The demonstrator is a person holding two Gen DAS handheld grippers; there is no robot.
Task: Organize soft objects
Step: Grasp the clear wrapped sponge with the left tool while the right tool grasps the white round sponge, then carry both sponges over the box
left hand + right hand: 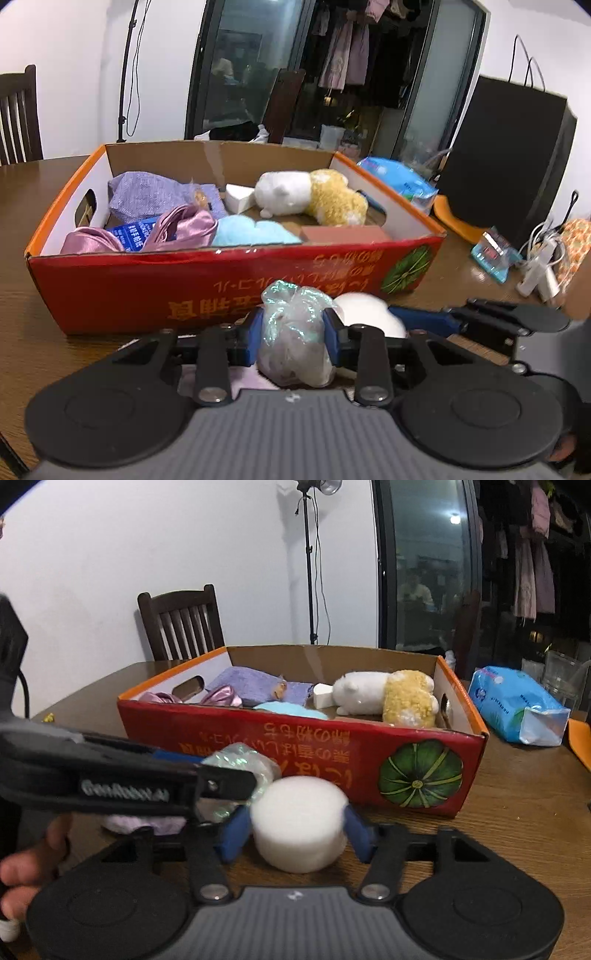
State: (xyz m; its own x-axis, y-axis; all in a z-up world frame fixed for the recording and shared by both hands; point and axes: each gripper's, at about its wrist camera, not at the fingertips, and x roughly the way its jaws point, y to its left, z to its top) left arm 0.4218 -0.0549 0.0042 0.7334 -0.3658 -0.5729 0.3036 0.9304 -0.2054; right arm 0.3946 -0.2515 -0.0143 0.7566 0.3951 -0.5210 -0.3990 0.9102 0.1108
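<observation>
My left gripper (293,332) is shut on a crinkly iridescent plastic bundle (295,332), held in front of the red cardboard box (229,291). My right gripper (295,830) is shut on a white round foam sponge (299,823), which also shows in the left wrist view (373,314). The bundle shows in the right wrist view (243,764) behind the left gripper's body. The box (332,760) holds a white-and-yellow plush toy (310,197), a purple cloth (147,192), pink satin fabric (184,229), a light blue soft piece (251,230) and a white foam wedge (238,197).
The box stands on a brown wooden table (517,812). A blue tissue pack (517,709) lies right of the box. A black bag (509,162), a power strip with cables (539,269) and a small blue packet (493,254) sit at the right. A lilac cloth (144,823) lies under the left gripper. A chair (181,620) stands behind.
</observation>
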